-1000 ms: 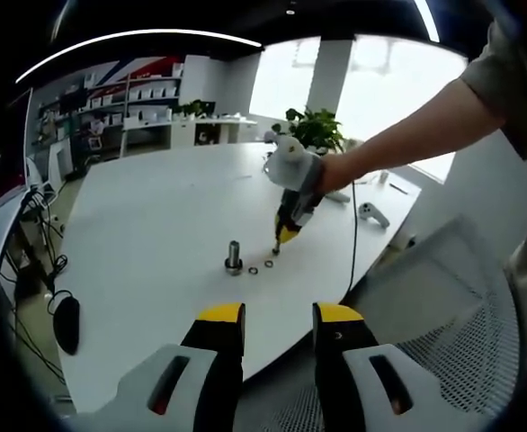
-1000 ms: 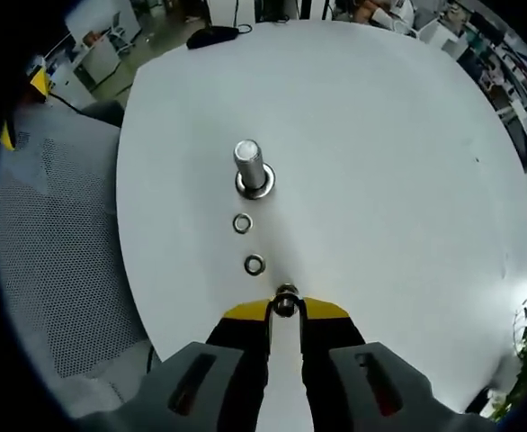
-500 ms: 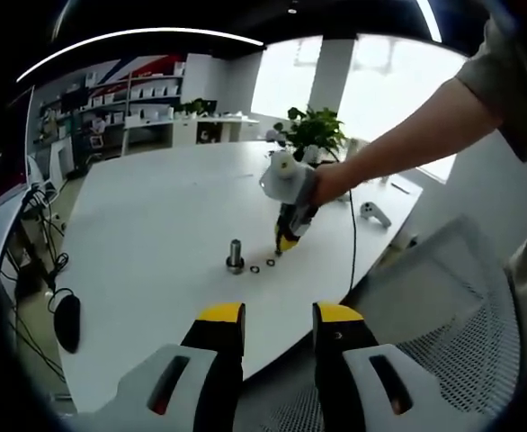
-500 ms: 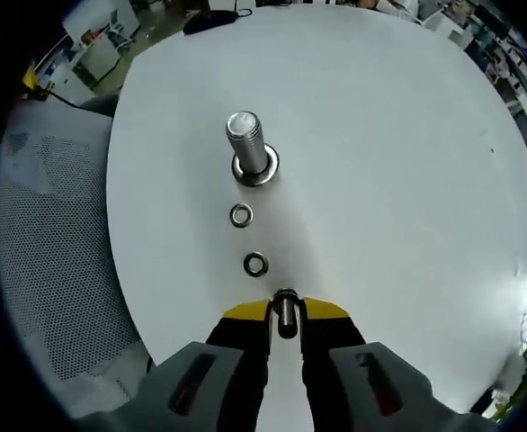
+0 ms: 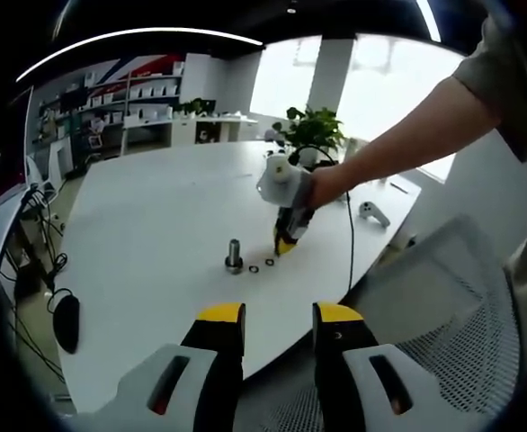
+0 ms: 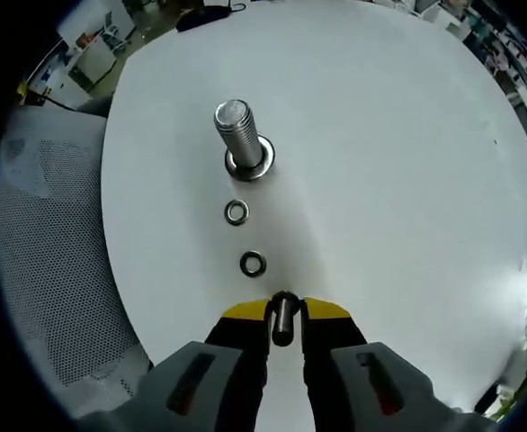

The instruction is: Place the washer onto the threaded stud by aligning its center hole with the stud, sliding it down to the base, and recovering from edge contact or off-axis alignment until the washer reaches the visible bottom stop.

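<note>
A threaded steel stud (image 6: pixel 236 135) stands upright on the white table (image 6: pixel 389 180), with a wide metal ring around its base. Two loose washers (image 6: pixel 236 212) (image 6: pixel 253 264) lie in a row between the stud and my right gripper (image 6: pixel 283 317). That gripper is shut on a third washer (image 6: pixel 283 310), held edge-on above the table. In the left gripper view the stud (image 5: pixel 234 255) is small, and the right gripper (image 5: pixel 286 243) hangs just right of it. My left gripper (image 5: pixel 280 317) stands open over the table's near edge, with nothing between its fingers.
A grey mesh chair (image 5: pixel 443 306) sits beyond the table's near edge. A potted plant (image 5: pixel 313 130), a white controller (image 5: pixel 373 214) and a black cable (image 5: pixel 351 243) are at the far right. A black mouse (image 5: pixel 66 324) lies on a desk at the left.
The right gripper has moved a little toward the stud with the washer in it. The stud now looks larger and tilted in the right gripper view. The left gripper has stayed still.
</note>
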Tool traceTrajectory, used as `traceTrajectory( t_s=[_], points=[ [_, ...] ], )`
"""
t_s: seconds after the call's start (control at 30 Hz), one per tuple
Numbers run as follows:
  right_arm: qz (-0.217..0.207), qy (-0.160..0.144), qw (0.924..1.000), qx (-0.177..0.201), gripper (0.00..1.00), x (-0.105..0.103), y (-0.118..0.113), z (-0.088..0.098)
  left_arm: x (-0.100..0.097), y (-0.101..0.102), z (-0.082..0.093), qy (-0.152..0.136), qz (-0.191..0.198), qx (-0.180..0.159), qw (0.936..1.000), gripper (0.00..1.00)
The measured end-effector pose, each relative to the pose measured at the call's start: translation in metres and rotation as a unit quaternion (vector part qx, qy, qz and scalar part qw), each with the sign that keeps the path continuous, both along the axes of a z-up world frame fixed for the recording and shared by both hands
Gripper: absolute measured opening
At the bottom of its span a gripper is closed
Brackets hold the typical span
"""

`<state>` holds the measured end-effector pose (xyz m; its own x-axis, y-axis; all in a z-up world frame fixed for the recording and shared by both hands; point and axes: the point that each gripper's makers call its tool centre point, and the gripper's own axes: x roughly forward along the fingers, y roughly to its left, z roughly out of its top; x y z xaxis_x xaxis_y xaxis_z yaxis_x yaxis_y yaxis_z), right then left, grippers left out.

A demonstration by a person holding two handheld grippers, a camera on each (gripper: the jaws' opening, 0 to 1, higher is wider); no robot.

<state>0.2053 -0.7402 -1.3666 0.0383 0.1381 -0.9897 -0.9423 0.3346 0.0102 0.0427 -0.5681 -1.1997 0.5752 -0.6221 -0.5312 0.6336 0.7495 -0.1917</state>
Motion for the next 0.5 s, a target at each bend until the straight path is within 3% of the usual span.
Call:
traceTrajectory(
  t_s=[0.3,0.5],
  points=[
    [0.001,-0.012,0.9999,0.006,0.22,0.002,-0.002,0.008,0.000,0.000,0.000,-0.001,-0.002,-0.001,1.0000,0.28],
    [0.010,-0.022,0.9995,0.019,0.24,0.002,0.012,0.016,0.000,-0.001,0.001,-0.003,-0.002,-0.002,1.0000,0.28]
  ],
)
